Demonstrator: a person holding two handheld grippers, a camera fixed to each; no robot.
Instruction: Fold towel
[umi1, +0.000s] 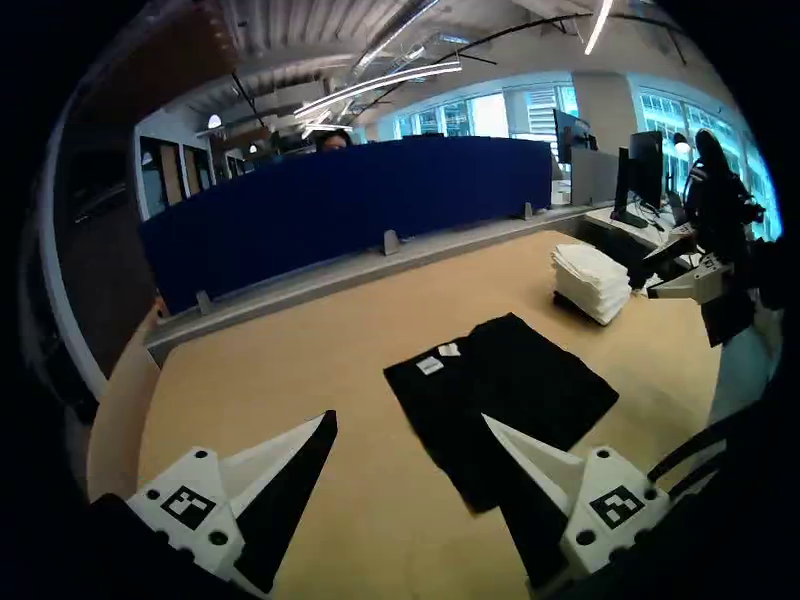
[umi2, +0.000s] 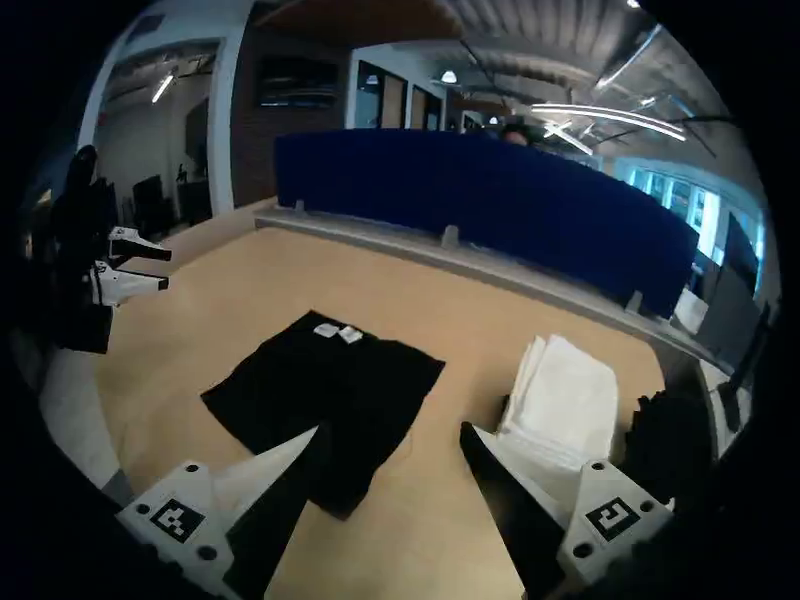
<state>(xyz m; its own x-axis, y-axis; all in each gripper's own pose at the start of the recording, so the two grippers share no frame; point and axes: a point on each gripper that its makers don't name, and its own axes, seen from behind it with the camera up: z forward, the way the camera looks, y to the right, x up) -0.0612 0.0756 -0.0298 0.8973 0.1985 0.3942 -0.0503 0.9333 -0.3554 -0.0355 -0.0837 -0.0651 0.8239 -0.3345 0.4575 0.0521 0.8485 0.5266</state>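
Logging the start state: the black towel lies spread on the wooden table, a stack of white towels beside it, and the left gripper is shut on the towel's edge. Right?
Not quite: the left gripper is open, holding nothing, as the left gripper view shows. The black towel does lie spread on the wooden table, the stack of white towels beside it.

Open tabletop (umi1: 300, 360) around black towel (umi1: 510, 390); white stack (umi1: 592, 280) (near towel), blue divider (umi1: 350, 210) obstruct.
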